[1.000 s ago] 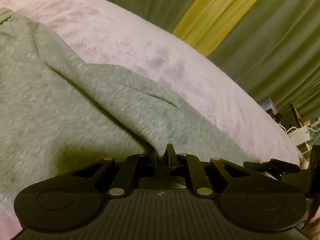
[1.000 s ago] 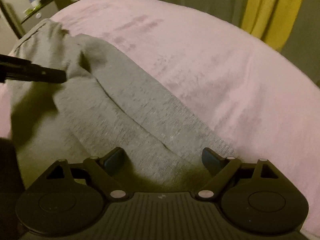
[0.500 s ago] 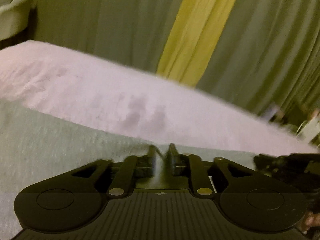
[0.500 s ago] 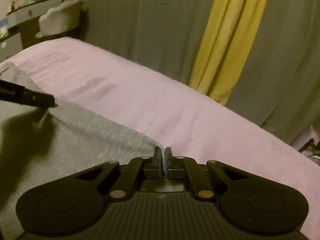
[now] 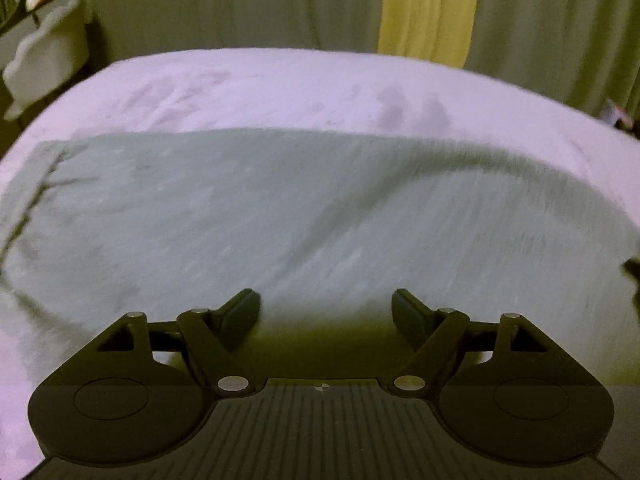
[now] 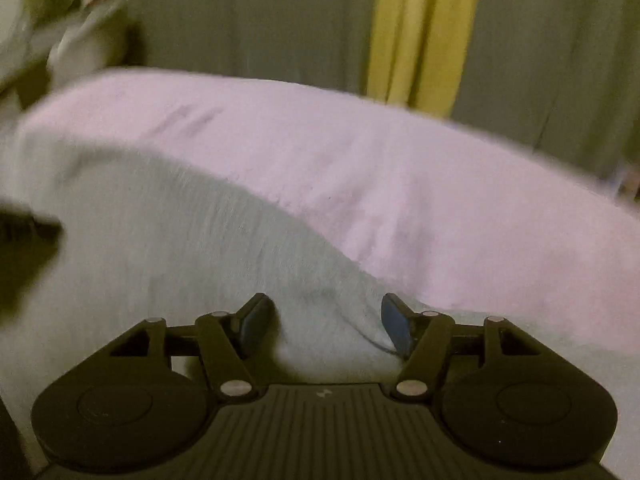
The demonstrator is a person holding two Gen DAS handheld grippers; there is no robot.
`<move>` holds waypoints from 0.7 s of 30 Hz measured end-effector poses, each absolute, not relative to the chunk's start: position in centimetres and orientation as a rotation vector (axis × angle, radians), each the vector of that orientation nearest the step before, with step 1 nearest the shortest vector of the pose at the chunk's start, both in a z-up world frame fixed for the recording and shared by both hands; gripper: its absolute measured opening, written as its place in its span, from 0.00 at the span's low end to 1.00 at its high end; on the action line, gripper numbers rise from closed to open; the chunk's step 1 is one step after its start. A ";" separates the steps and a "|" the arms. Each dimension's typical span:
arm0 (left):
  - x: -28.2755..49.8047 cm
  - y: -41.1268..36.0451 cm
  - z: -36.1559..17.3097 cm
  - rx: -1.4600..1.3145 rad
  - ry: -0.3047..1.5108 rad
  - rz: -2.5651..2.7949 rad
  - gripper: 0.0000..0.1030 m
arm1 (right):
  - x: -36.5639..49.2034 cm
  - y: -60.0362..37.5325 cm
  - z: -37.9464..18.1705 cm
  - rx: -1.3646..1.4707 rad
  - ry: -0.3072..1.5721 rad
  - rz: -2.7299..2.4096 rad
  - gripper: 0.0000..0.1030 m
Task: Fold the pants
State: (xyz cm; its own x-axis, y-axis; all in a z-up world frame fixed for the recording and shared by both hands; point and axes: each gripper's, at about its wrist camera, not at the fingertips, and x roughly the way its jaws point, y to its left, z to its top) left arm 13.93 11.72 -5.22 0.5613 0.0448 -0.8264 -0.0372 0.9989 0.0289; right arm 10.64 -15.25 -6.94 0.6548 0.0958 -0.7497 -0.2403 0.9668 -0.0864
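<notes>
Two hand-held grippers, each seen from its own wrist camera, point forward over grey pants (image 5: 280,216) lying on a pink bed cover (image 5: 280,84). Left gripper (image 5: 326,312): jaws spread wide, nothing between them; the fingers (image 5: 240,312) sit at lower centre of the frame, aimed level across the cloth toward the far bed edge. The pants fill the middle band of this view from the left border to the right, their far edge running roughly straight below the pink strip (motion blur hides finer detail). Right gripper (image 6: 326,326): jaws likewise parted and gripping nothing, its blue-padded fingertips (image 6: 394,322) low in the frame just above a rise of the grey cloth. In this view the pants occupy the lower left and centre, their edge sloping down toward the right fingertip, with pink cover to the upper right. A dark blurred shape (image 6: 28,232) enters at the left border. Behind the bed hang grey-green curtains (image 5: 240,4) with one yellow panel (image 5: 428,12) at upper centre-right.
</notes>
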 end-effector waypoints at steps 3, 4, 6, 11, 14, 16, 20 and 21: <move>12.1 13.5 -4.3 -0.004 0.983 0.065 0.74 | 7.7 -16.0 -4.7 -0.006 0.771 0.249 0.62; 11.5 14.1 -4.2 -0.007 0.993 0.077 0.73 | 6.9 -16.6 -4.5 0.081 0.791 0.292 0.62; 10.6 15.0 -4.7 -0.004 1.016 0.087 0.70 | 5.8 -16.7 -5.2 0.204 0.867 0.370 0.61; 8.8 15.3 -5.1 0.074 1.000 0.117 0.32 | 4.0 -15.7 -9.1 0.316 1.001 0.320 0.32; 7.9 15.9 -4.8 0.058 1.013 0.114 0.14 | 2.9 -15.9 -8.5 0.354 1.012 0.313 0.29; 7.3 16.4 -5.0 0.053 1.007 0.113 0.08 | 2.1 -16.1 -9.3 0.392 1.048 0.319 0.25; 6.6 16.6 -5.2 0.079 1.013 0.121 0.07 | -1.1 -17.7 -8.8 0.420 1.058 0.319 0.17; 6.8 16.7 -5.0 0.078 1.025 0.134 0.07 | -1.0 -18.3 -8.4 0.462 1.079 0.313 0.17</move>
